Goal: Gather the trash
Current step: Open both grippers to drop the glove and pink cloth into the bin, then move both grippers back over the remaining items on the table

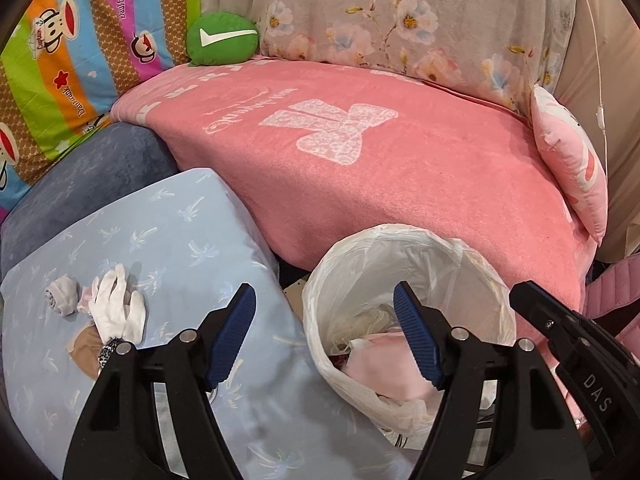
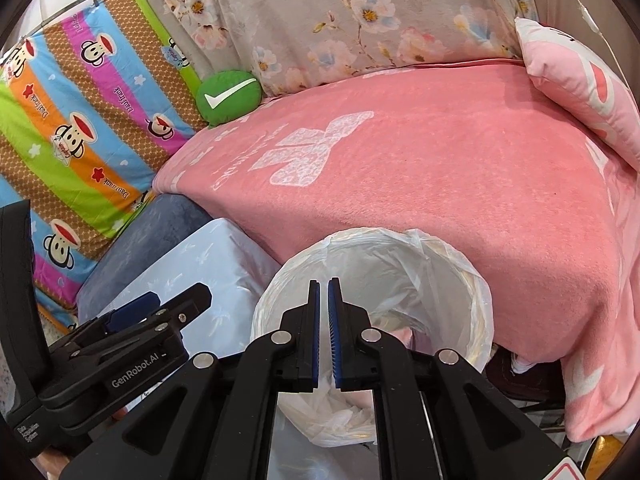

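A bin with a white plastic liner (image 1: 348,276) stands on the floor against the pink-covered bed. In it lie pink and white crumpled pieces (image 1: 384,364). My left gripper (image 1: 324,300) hangs open over the bin's left rim, nothing between its blue pads. To its left a white glove (image 1: 116,304) and a grey rolled cloth (image 1: 60,298) lie on a light blue cushion (image 1: 180,240). My right gripper (image 2: 325,286) sits over the bin (image 2: 440,292), its pads a thin slit apart and holding nothing. Each gripper shows in the other's view: the right one (image 1: 524,296), the left one (image 2: 176,300).
A pink blanket (image 1: 400,168) covers the bed behind the bin. A green tick cushion (image 1: 222,38) and a pink pillow (image 1: 572,168) rest on it. A monkey-print quilt (image 1: 60,60) and a floral cloth (image 1: 400,20) hang behind. A dark blue cushion (image 1: 92,168) lies at left.
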{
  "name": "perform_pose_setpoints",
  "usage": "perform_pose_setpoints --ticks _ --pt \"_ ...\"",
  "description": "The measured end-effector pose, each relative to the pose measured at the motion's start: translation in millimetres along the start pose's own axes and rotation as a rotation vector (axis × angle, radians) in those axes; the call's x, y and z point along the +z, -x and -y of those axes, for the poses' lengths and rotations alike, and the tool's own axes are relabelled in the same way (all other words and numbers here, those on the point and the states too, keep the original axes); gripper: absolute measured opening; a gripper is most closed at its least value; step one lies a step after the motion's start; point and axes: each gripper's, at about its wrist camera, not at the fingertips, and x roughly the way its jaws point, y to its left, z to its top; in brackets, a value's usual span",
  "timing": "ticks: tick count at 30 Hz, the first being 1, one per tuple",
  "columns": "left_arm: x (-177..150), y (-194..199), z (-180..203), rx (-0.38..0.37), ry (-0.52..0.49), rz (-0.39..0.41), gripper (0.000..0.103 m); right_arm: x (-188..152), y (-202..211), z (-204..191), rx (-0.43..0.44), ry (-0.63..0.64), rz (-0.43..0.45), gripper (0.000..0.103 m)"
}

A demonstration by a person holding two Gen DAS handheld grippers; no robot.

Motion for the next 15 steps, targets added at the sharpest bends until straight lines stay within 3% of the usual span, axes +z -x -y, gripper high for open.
perform_pose_setpoints --ticks 5,15 --pt "-4.3 0.9 -8.7 0.009 0.017 -0.005 0.068 -0.1 -1.6 -5.3 0.002 0.011 -0.005 0.014" --pt "-11.8 6.4 -26.3 0.025 0.05 -0.006 0.068 -8.1 -8.1 -26.8 0.023 0.062 -0.036 0.016"
